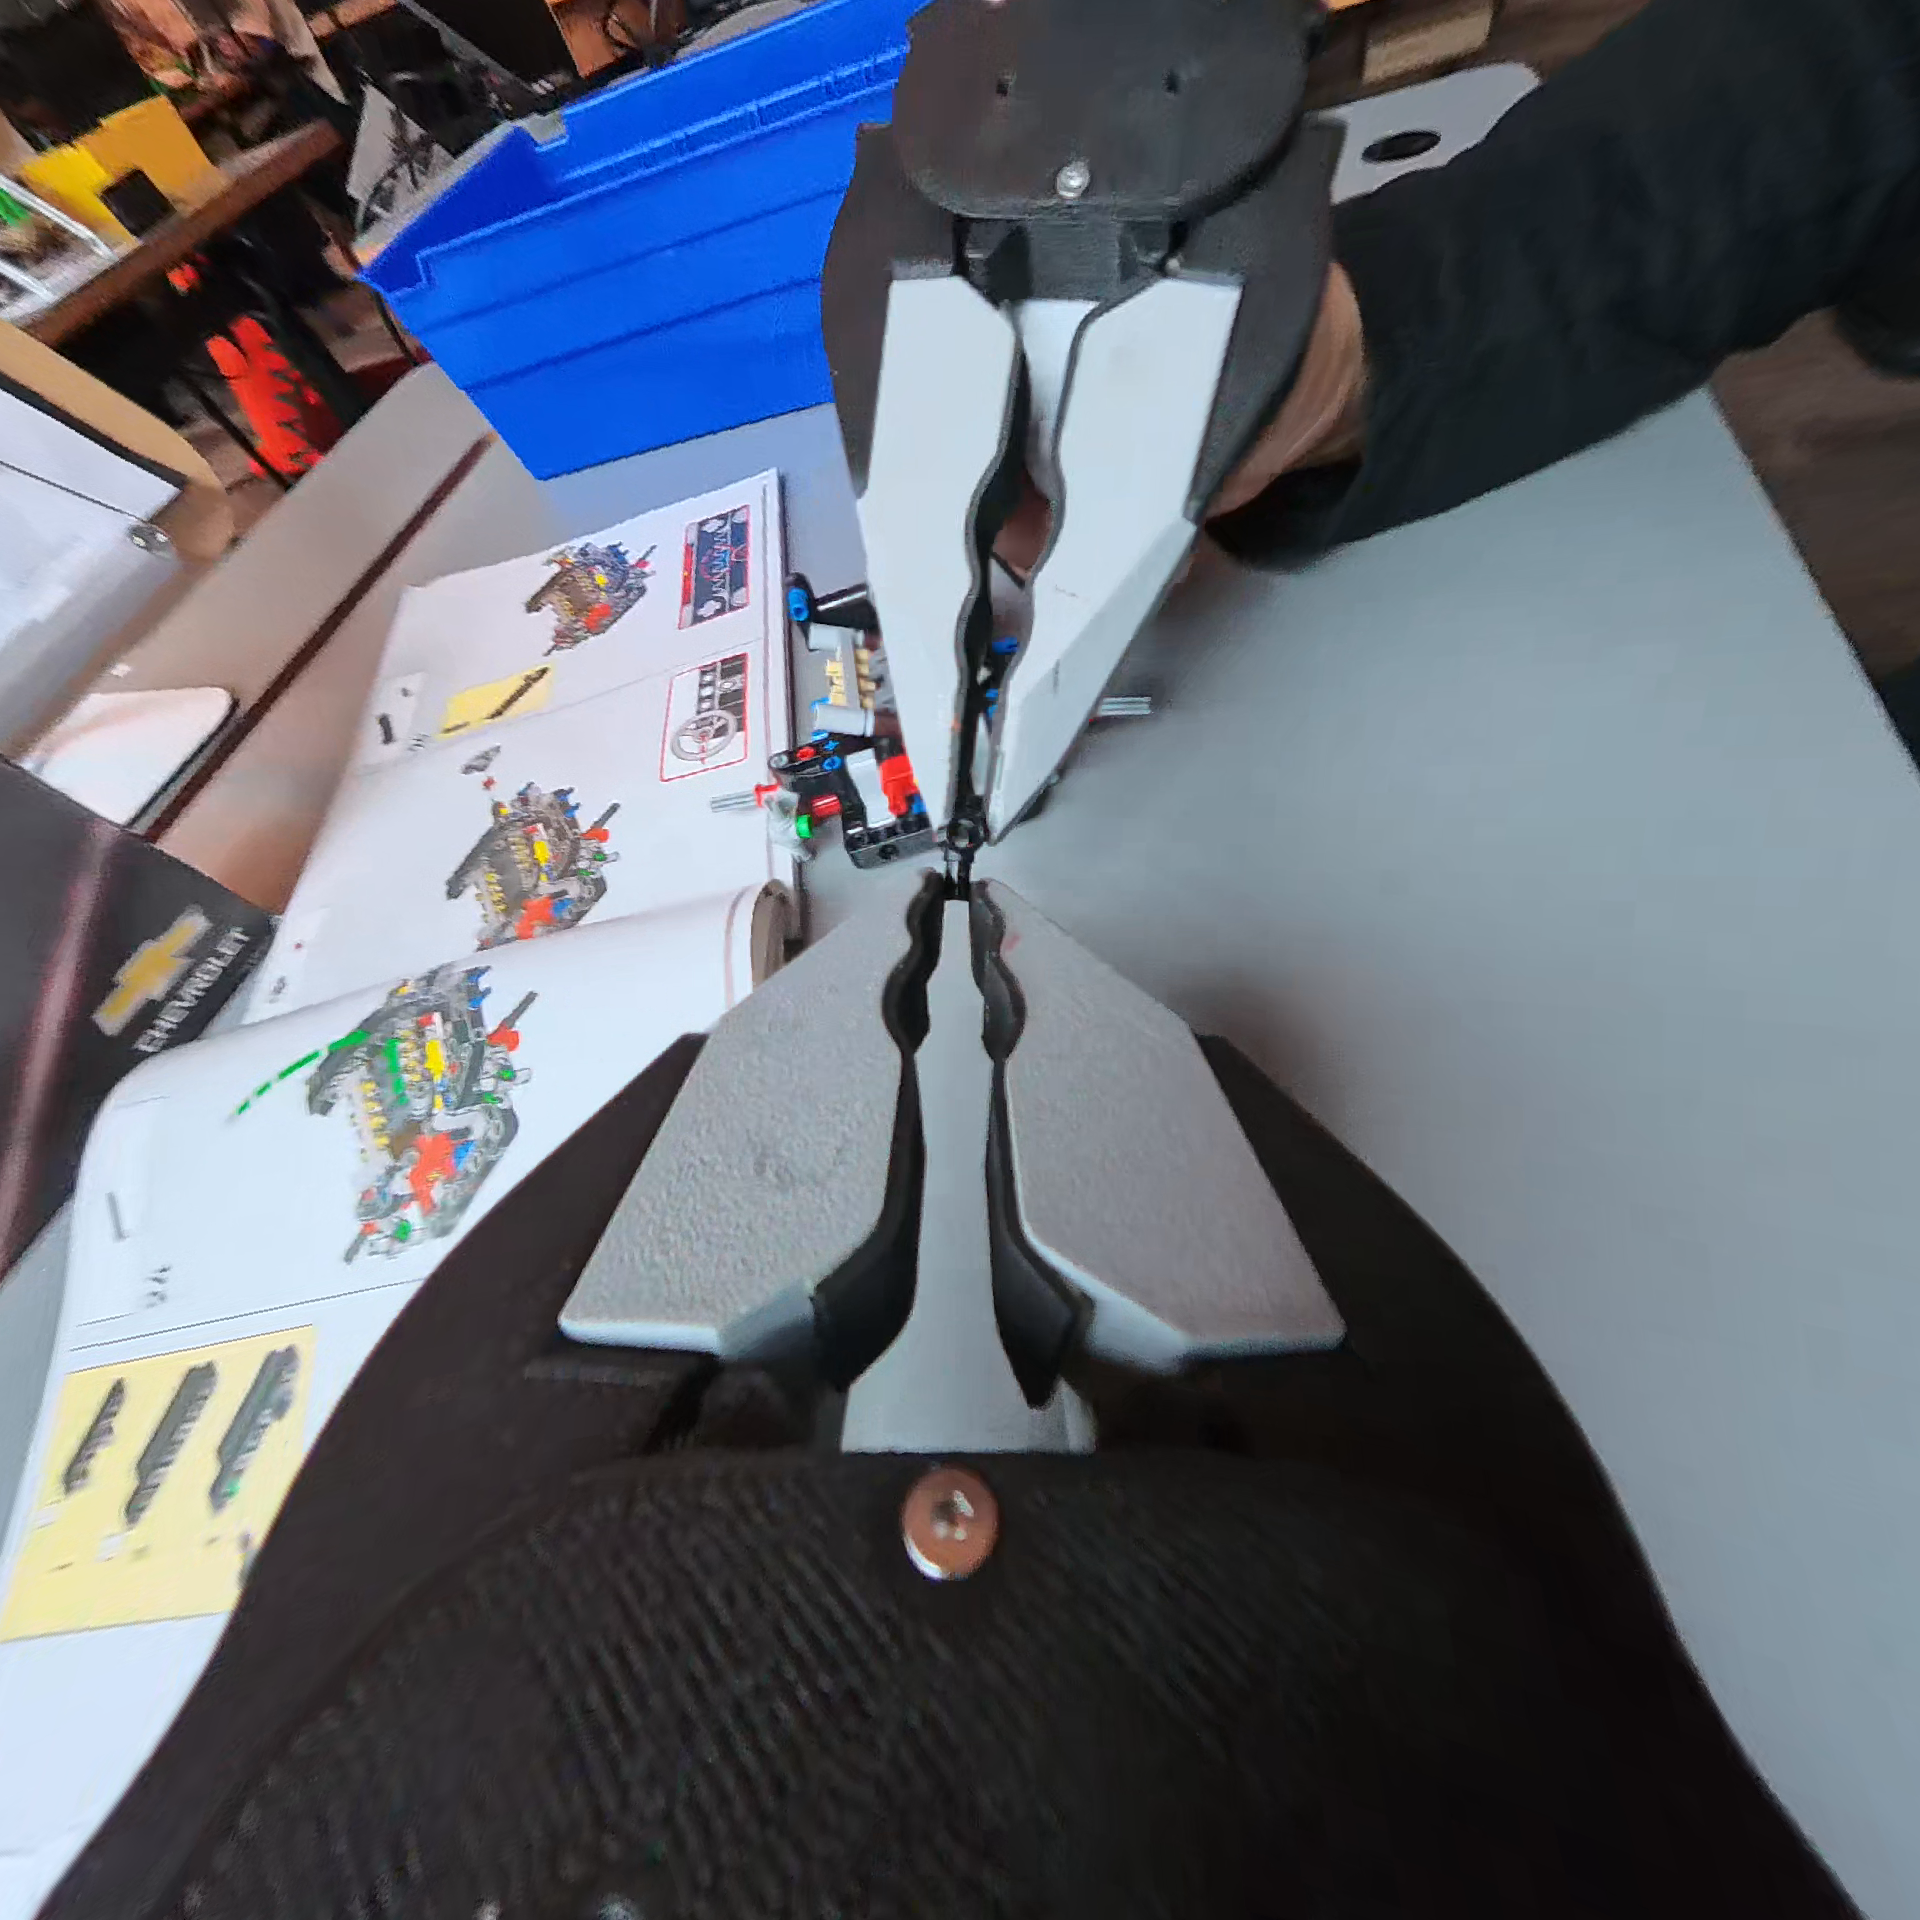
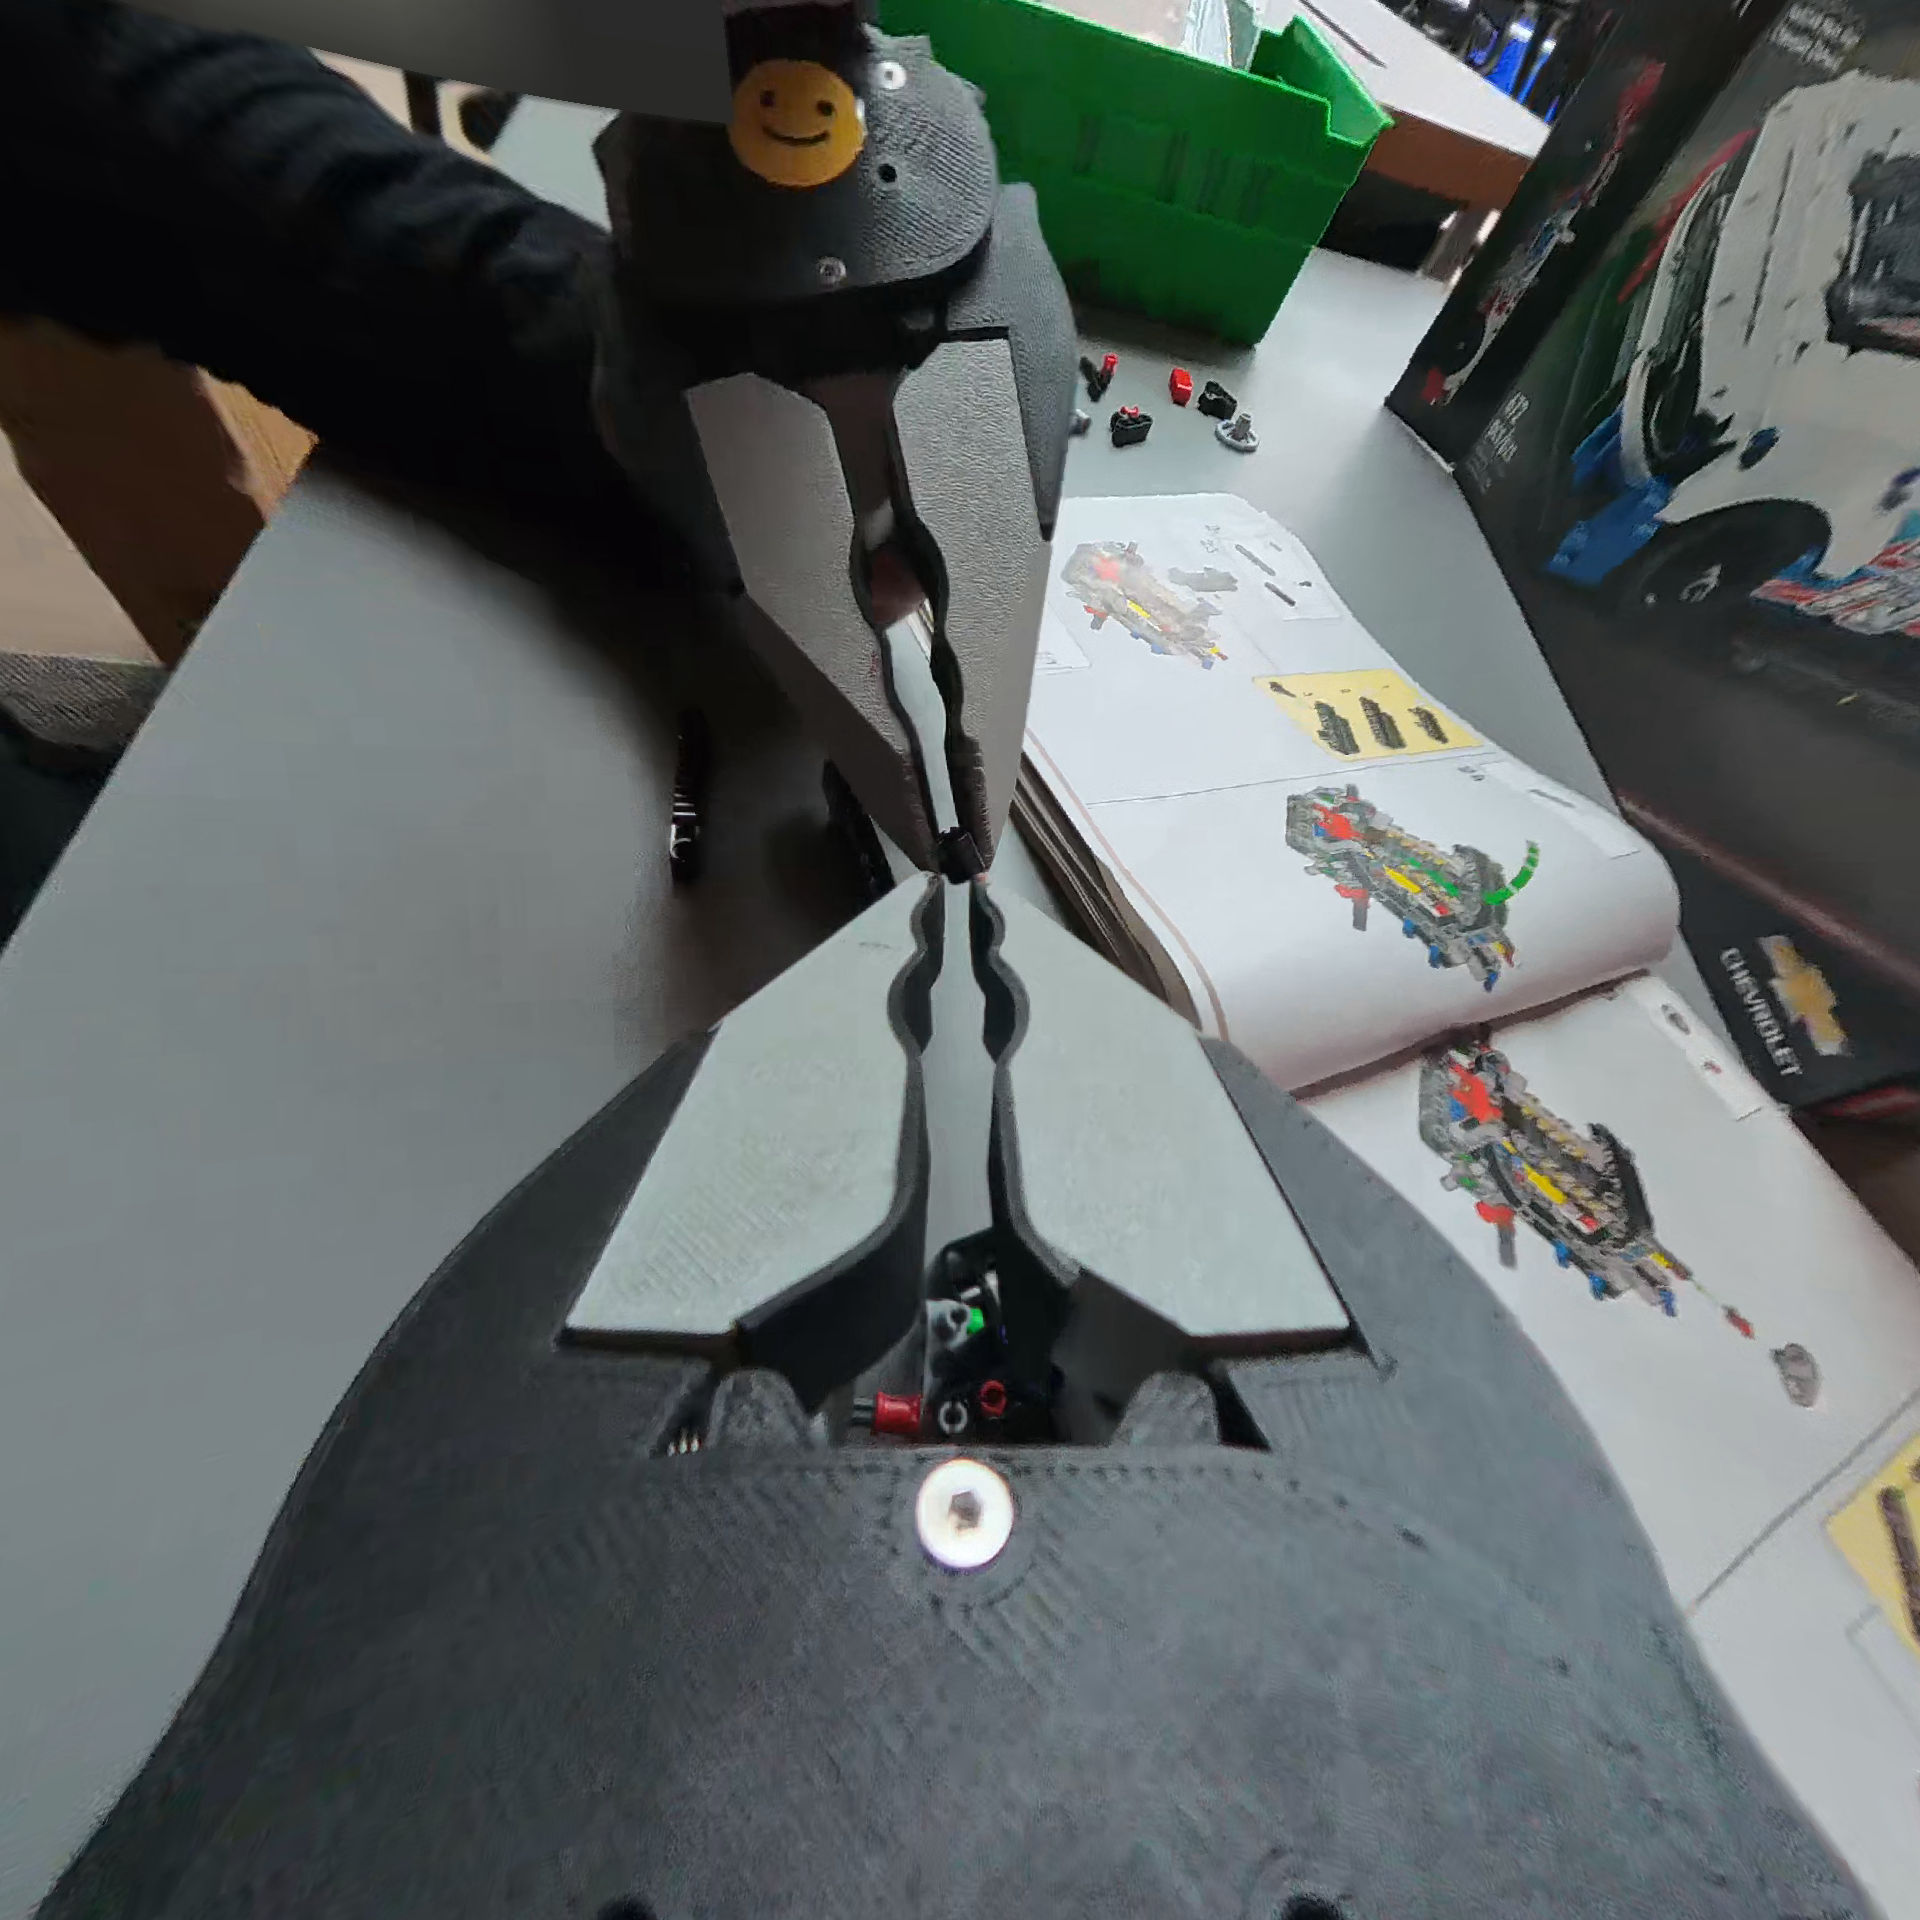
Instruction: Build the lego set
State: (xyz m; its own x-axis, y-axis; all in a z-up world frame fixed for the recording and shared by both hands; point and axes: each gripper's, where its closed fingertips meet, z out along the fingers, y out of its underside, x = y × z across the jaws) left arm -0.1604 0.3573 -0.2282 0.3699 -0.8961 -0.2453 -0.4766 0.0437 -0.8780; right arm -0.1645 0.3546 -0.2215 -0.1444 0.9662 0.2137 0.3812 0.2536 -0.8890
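My two grippers meet tip to tip above the grey table (image 1: 1455, 935). My left gripper (image 1: 958, 891) is shut on the near end of a small black lego piece (image 1: 962, 834). The right gripper (image 1: 968, 821) comes in from the top, shut on its far end. In the right wrist view my right gripper (image 2: 956, 883) touches the same black piece (image 2: 961, 847), which sits in the tips of the left gripper (image 2: 958, 836). The part-built lego model (image 1: 862, 769) lies on the table behind the right gripper. It also shows under the right gripper's fingers (image 2: 961, 1351).
The open instruction booklet (image 1: 540, 831) lies beside the model and also shows in the right wrist view (image 2: 1351, 831). The set's box (image 2: 1714, 468) stands past it. A blue bin (image 1: 644, 260) and a green bin (image 2: 1143, 177) sit at the table ends. Loose pieces (image 2: 1164, 405) lie near the green bin. The grippers are tip to tip, or close to it.
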